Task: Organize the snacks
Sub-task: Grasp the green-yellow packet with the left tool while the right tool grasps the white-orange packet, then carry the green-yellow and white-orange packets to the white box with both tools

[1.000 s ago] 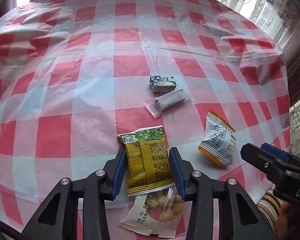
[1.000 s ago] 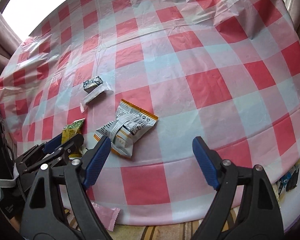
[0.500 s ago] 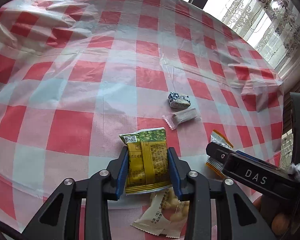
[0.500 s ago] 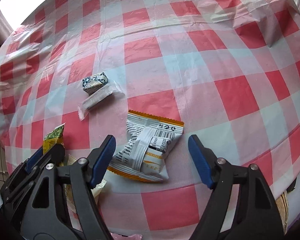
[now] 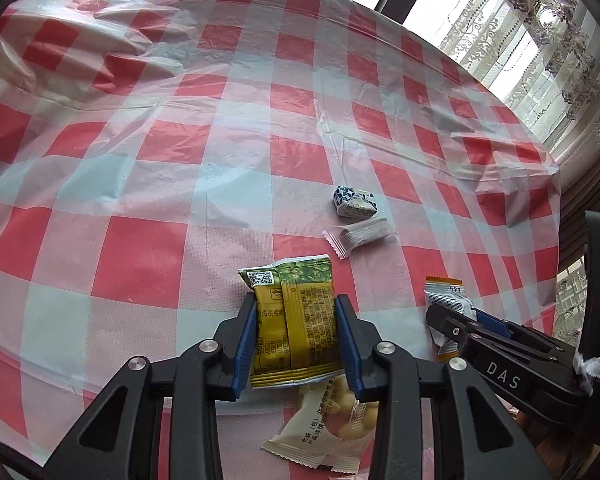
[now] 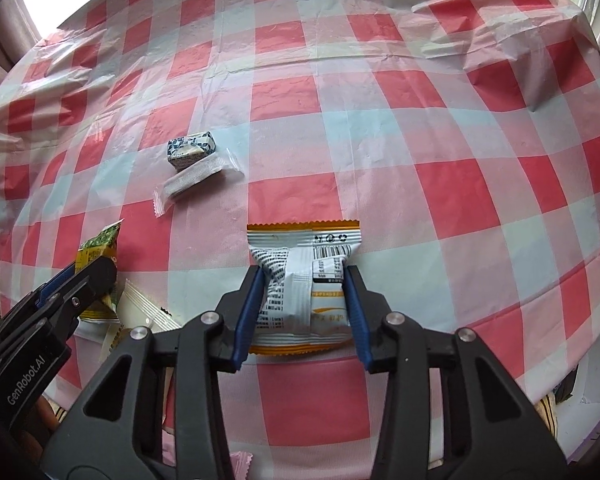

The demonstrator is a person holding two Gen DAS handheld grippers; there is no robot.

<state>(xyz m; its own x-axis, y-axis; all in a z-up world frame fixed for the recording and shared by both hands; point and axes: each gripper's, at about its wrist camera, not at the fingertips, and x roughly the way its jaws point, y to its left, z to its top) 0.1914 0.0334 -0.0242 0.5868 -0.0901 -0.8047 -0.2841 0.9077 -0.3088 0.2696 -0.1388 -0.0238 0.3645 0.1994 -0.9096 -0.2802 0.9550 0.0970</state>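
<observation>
A green-and-yellow snack packet (image 5: 296,280) lies on the red-and-white checked tablecloth (image 5: 180,140), and my left gripper (image 5: 296,304) is shut on its sides. A white-and-orange packet (image 6: 304,240) sits between the blue pads of my right gripper (image 6: 304,276), whose jaws are closing; the pads touch and pinch its sides. In the left wrist view the right gripper (image 5: 448,316) covers most of that packet (image 5: 446,294). The right wrist view shows the left gripper (image 6: 80,280) at the left, over the green packet (image 6: 100,244).
A blue-and-white candy (image 5: 354,200) and a grey-white wrapped bar (image 5: 360,234) lie side by side further out on the cloth. A clear packet of pale nuts (image 5: 332,420) lies under the left gripper near the table edge. A pink wrapper (image 6: 240,464) shows below the edge.
My right gripper moved left over the white-and-orange packet and its jaws narrowed from wide open onto the packet's sides. The left gripper tightened slightly on the green packet.
</observation>
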